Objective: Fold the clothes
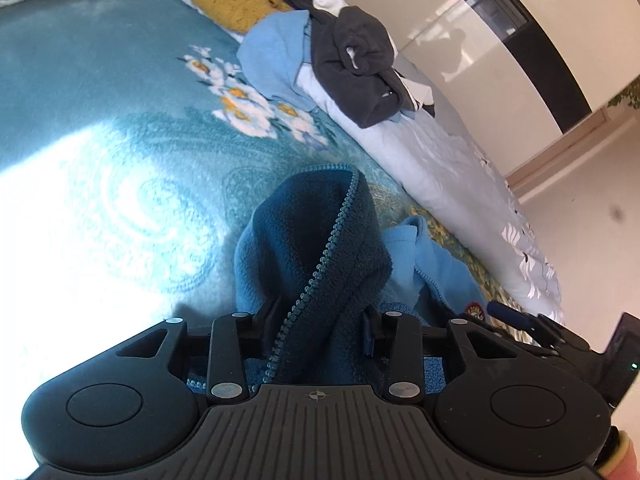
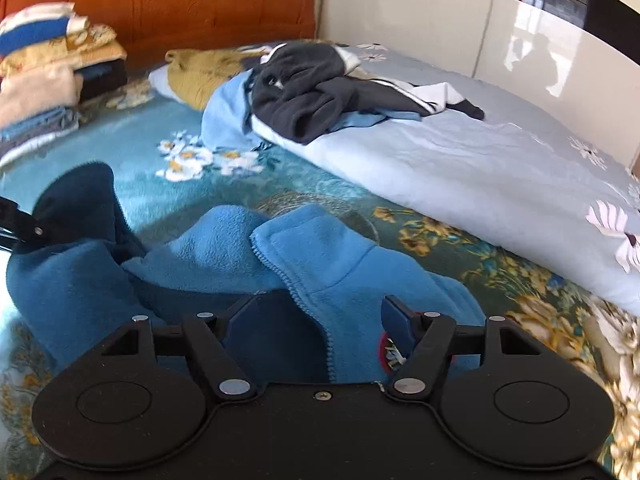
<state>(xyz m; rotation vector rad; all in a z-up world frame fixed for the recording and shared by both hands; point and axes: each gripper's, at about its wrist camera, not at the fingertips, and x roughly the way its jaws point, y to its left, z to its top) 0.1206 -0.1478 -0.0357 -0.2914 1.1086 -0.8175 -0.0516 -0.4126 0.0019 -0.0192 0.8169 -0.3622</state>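
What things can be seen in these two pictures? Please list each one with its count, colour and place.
fleece jacket: one, blue with a zip, on the blanket, nearest both grippers
blanket: one, teal with flowers, covering the bed
duvet: one, pale blue-grey with flowers, along the blanket's right side
dark garment: one, charcoal, on the duvet
light blue garment: one, under the dark garment
yellow knit: one, mustard, behind them
folded stack: one pile, mixed colours, far left by the headboard
headboard: one, orange, at the back
left gripper: one, black, closed on the jacket's zip edge
right gripper: one, black, open over the jacket
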